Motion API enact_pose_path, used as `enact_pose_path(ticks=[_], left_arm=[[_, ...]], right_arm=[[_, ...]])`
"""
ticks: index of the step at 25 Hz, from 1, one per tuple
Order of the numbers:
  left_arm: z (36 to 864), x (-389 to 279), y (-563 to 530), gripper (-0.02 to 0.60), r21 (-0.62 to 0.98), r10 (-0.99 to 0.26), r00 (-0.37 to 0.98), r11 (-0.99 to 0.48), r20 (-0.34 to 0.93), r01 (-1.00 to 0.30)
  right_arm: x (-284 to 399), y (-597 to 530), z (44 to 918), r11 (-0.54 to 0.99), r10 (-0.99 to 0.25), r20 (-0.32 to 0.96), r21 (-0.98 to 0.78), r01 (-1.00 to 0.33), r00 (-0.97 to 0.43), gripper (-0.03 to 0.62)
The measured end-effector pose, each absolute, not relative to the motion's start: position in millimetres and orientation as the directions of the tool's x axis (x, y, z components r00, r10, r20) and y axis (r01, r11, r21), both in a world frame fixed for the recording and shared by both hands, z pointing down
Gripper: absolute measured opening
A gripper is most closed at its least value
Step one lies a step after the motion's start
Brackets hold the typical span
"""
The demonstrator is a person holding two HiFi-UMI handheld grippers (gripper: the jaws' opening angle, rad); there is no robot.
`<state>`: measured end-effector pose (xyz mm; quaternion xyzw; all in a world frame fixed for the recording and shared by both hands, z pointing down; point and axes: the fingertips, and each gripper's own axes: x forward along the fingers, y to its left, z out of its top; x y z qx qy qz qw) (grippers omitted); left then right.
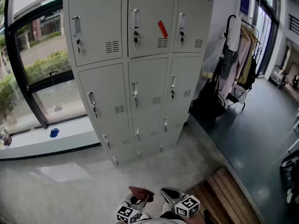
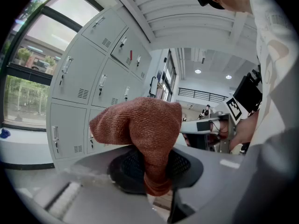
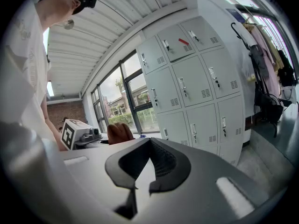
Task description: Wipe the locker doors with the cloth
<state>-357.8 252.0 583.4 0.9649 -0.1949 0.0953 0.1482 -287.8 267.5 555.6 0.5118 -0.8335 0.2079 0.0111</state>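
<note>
A bank of grey locker doors (image 1: 140, 73) stands ahead of me, with a small red tag (image 1: 162, 29) on the top middle door. My left gripper (image 1: 135, 204) is low at the bottom of the head view, well short of the lockers, shut on a reddish-brown cloth (image 1: 141, 192). In the left gripper view the cloth (image 2: 145, 129) bulges up from between the jaws (image 2: 156, 171), with the lockers (image 2: 88, 78) behind it. My right gripper (image 1: 174, 197) is beside it, shut and empty (image 3: 148, 167). The right gripper view shows the lockers (image 3: 196, 83) and the cloth (image 3: 120, 133) at its left.
A coat rack with hanging clothes (image 1: 238, 55) and a black bag (image 1: 208, 101) stand right of the lockers. A wooden bench (image 1: 229, 199) lies at the lower right. A large window (image 1: 42, 64) and a white sill with a blue object (image 1: 54, 132) are on the left.
</note>
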Motion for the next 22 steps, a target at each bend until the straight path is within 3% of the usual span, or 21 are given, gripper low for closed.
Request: enact_pose_path(ticks=[22], left_arm=[[557.7, -186.2, 164.1, 0.086, 0.185, -0.41, 0.869, -0.865, 0.276, -0.466]], right_arm=[[-120.1, 177.9, 528.2, 0.486, -0.824, 0.145, -0.316, -0.815, -0.548, 0.008]])
